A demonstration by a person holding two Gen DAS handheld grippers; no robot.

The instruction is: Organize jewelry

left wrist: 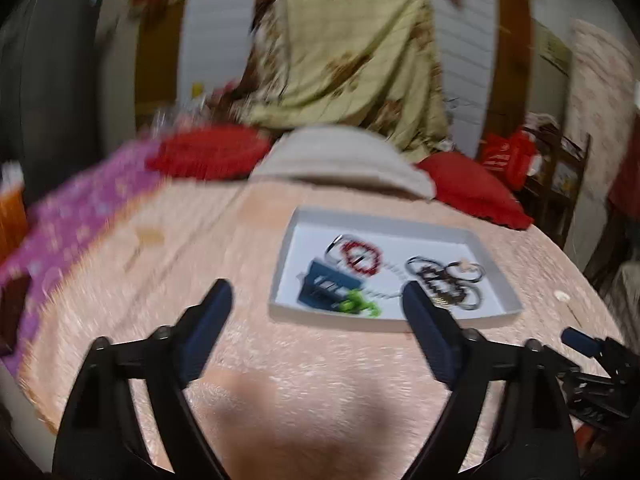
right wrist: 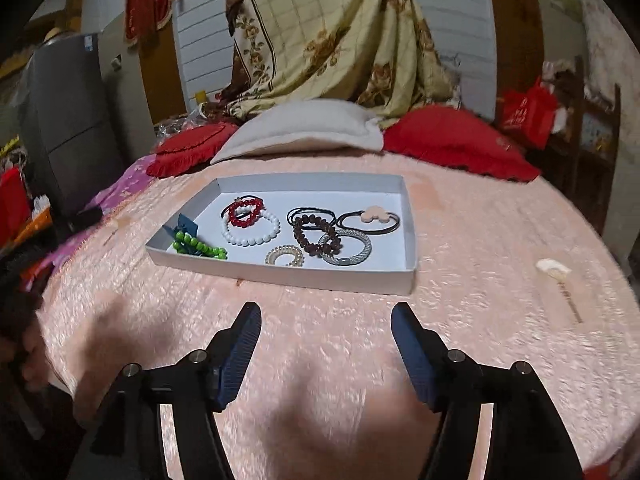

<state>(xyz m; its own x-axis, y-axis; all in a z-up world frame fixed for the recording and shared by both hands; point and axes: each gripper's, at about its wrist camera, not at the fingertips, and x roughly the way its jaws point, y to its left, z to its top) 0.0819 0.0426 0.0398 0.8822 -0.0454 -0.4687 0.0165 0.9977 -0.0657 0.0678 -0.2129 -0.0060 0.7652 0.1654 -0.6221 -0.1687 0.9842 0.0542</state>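
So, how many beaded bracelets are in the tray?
4: green front left, red back left, white beside it, dark brown in the middle. None seem hidden.

Left wrist view motion-blurred: jewelry in white tray (left wrist: 496, 264) smeared, beads indistinct. Left gripper's finger (left wrist: 430, 322) covers tray's near edge. Blue card (right wrist: 185, 225) partly hidden behind tray's left wall. Both grippers' bodies cut off at bottom edge.

Each gripper (right wrist: 326, 320) — black frame, silver screws, ribbed blue pads (right wrist: 240, 354).
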